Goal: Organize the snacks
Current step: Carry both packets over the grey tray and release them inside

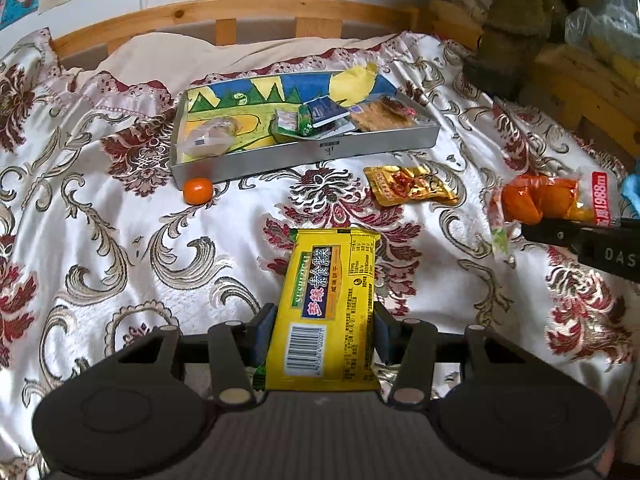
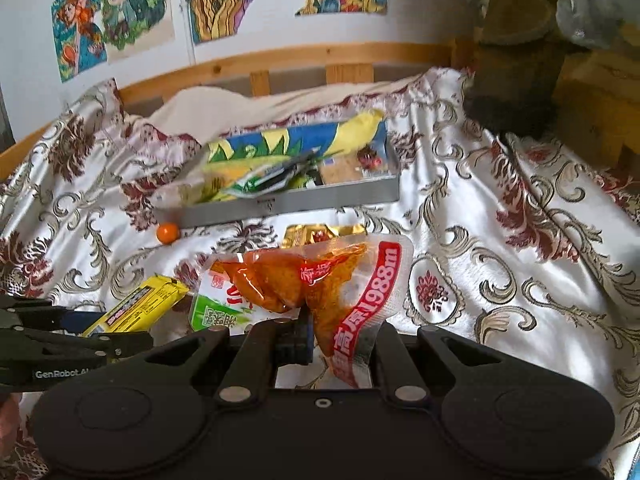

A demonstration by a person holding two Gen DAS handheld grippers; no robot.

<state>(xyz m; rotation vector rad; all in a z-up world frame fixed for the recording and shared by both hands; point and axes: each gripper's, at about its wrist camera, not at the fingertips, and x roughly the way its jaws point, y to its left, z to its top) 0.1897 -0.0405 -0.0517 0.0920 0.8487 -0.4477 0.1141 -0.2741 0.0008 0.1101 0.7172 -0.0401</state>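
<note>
From the left wrist view, the left claw (image 1: 324,332) is gripping the yellow biscuit packet (image 1: 330,308) by its two long edges; the packet's long axis is running straight ahead, pointing toward the grey tray (image 1: 304,154) lying well ahead on the bed (image 1: 120,240); the tray is sitting crosswise to that axis, with a small orange (image 1: 198,191) touching its near wall at the left end and a gold sachet (image 1: 410,185) lying loose between tray and claw.

From the right wrist view, the right claw (image 2: 340,340) is pinching the lower part of the orange snack pouch (image 2: 320,284), which is sticking up and forward; the tray (image 2: 340,198) is lying ahead and slightly left, so both arms are looking about equally placed for a forward reach.
</note>
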